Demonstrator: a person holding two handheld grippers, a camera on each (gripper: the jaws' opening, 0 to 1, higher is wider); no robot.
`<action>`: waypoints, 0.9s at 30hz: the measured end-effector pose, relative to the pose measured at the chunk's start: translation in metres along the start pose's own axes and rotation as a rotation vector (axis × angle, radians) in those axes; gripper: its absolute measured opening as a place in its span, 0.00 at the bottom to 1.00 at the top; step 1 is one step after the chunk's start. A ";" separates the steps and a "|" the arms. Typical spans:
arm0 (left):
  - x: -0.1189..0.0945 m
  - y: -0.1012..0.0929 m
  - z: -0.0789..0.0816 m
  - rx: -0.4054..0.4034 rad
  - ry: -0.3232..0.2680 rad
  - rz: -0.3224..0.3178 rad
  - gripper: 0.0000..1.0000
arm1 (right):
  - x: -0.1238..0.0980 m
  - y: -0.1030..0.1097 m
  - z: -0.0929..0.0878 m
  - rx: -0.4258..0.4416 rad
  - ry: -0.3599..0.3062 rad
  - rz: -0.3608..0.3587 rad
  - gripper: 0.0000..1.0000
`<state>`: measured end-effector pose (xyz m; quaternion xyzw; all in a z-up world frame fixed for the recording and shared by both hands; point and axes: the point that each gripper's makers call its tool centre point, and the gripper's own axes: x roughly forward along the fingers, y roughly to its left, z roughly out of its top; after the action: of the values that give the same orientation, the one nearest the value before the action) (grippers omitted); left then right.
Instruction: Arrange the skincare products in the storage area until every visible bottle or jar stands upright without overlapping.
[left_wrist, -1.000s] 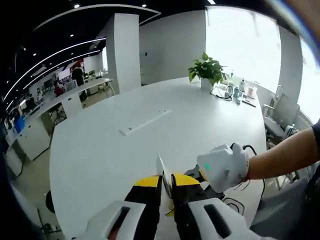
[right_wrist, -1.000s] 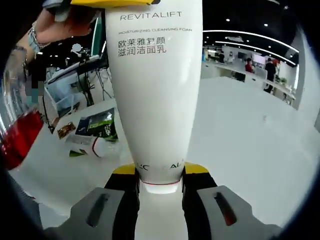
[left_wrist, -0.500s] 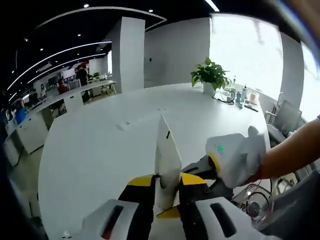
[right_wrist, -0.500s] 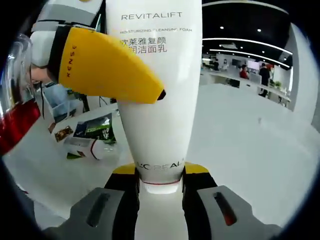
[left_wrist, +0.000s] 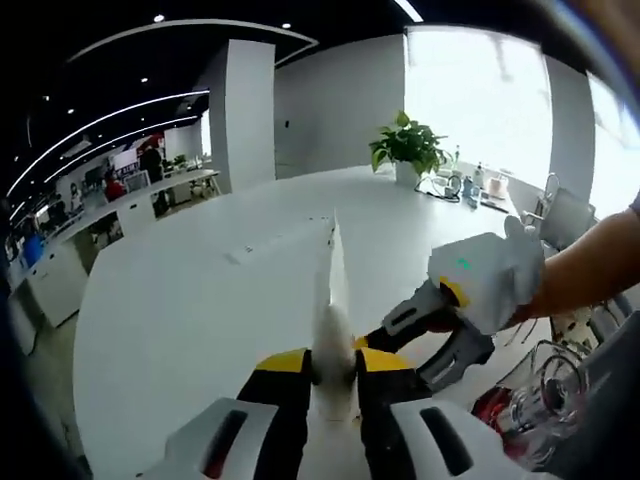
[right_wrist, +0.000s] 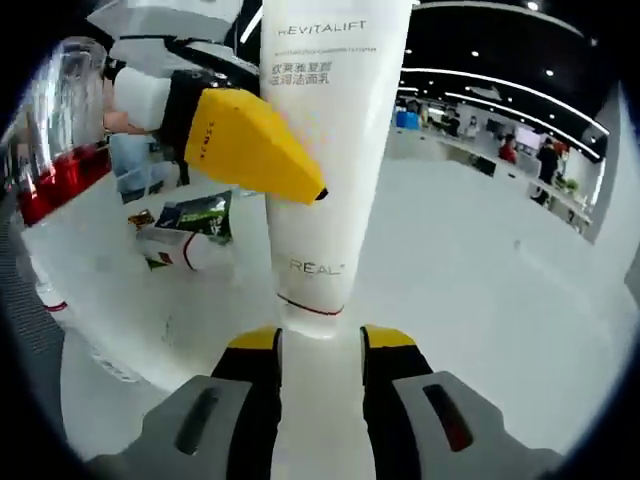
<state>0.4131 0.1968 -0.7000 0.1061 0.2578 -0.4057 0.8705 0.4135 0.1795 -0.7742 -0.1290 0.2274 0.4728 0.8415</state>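
White cleansing foam tube (right_wrist: 325, 170), printed REVITALIFT, runs up the centre of the right gripper view from bottom to top, its capped end clamped between the yellow-tipped jaws of the right hand-held gripper (right_wrist: 320, 350). In the left gripper view the same tube (left_wrist: 333, 330) shows edge-on at centre bottom, flat crimped end pointing up, sitting between the jaws of the left hand-held gripper (left_wrist: 333, 365), which grasp it too. In the right gripper view the left gripper's yellow jaw comes in from upper left and lies across the tube's left side. In the left gripper view the right gripper's body sits at centre right, held by a gloved hand (left_wrist: 490, 280). A clear bottle with red liquid (right_wrist: 60, 120) is at the left edge of the right gripper view; it appears again at lower right of the left view (left_wrist: 530, 400). A small white tube with a red band (right_wrist: 185, 250) lies on its side on the white tabletop (right_wrist: 480, 280), left of centre, beside a dark green packet (right_wrist: 200, 215). A potted plant (left_wrist: 408, 145) stands on the tabletop, upper centre of the left gripper view.
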 end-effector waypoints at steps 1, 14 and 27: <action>0.004 -0.001 -0.002 -0.004 0.002 0.002 0.19 | -0.005 -0.001 0.001 -0.003 -0.002 -0.003 0.28; -0.012 0.010 -0.016 -0.011 0.026 0.017 0.15 | -0.053 0.015 0.000 0.080 -0.052 -0.060 0.19; -0.047 0.006 -0.042 -0.041 0.077 0.034 0.15 | -0.079 0.039 -0.009 0.137 -0.048 -0.086 0.16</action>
<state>0.3768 0.2478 -0.7107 0.1081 0.2974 -0.3813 0.8686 0.3419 0.1377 -0.7426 -0.0693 0.2334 0.4223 0.8732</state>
